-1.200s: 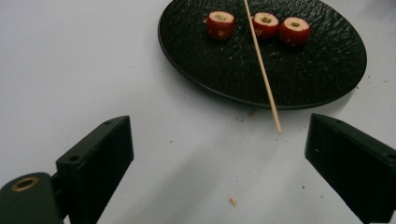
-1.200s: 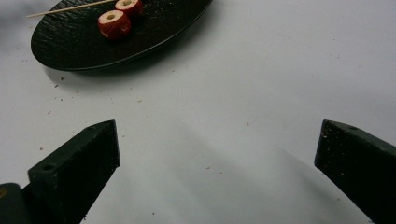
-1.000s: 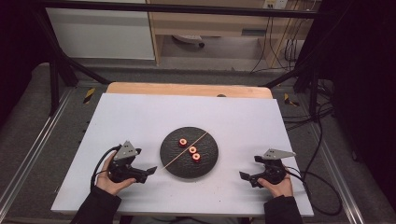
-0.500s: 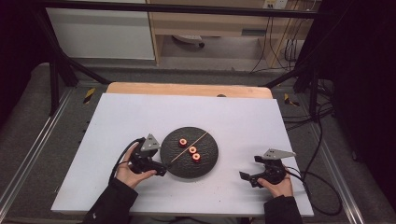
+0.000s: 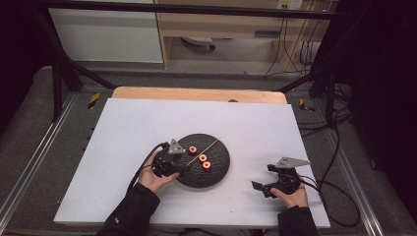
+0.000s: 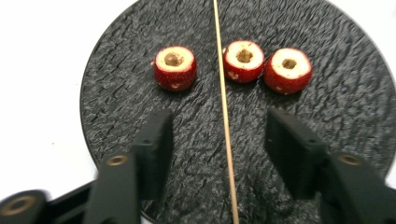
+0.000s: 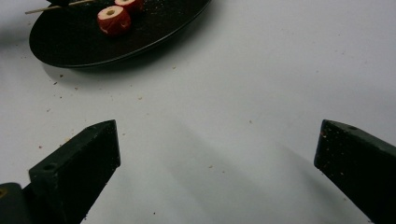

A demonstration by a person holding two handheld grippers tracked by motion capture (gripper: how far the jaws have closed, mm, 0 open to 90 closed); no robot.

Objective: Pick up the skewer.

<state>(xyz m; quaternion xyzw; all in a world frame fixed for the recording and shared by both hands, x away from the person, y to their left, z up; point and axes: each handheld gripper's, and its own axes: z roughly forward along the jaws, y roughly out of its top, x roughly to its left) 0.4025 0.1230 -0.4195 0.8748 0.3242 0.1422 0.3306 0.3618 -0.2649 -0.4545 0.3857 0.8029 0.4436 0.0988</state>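
A round black plate (image 5: pixel 217 170) (image 6: pixel 121 93) lies mid-table. On it are three red cored fruit pieces (image 5: pixel 202 158) (image 6: pixel 243 60) and a thin wooden skewer (image 5: pixel 209 146) (image 6: pixel 219 60). My left gripper (image 5: pixel 183 166) (image 6: pixel 219 121) reaches over the plate's left edge. Its jaws have just been closing and now stand about half apart, one on each side of the skewer, with neither pad touching it. My right gripper (image 5: pixel 260 177) (image 7: pixel 218 135) rests on the table right of the plate, open wide and with nothing in it. From there I see the plate (image 7: pixel 93 51) and one fruit piece (image 7: pixel 112 19).
The white tabletop (image 5: pixel 147 123) has a wooden strip (image 5: pixel 196 94) along its far edge. Crumbs speckle the surface near the right gripper. Cables trail from both grippers off the table's sides.
My left hand has moved right, from the bare table onto the plate's left edge over the skewer. The right hand has stayed where it was.
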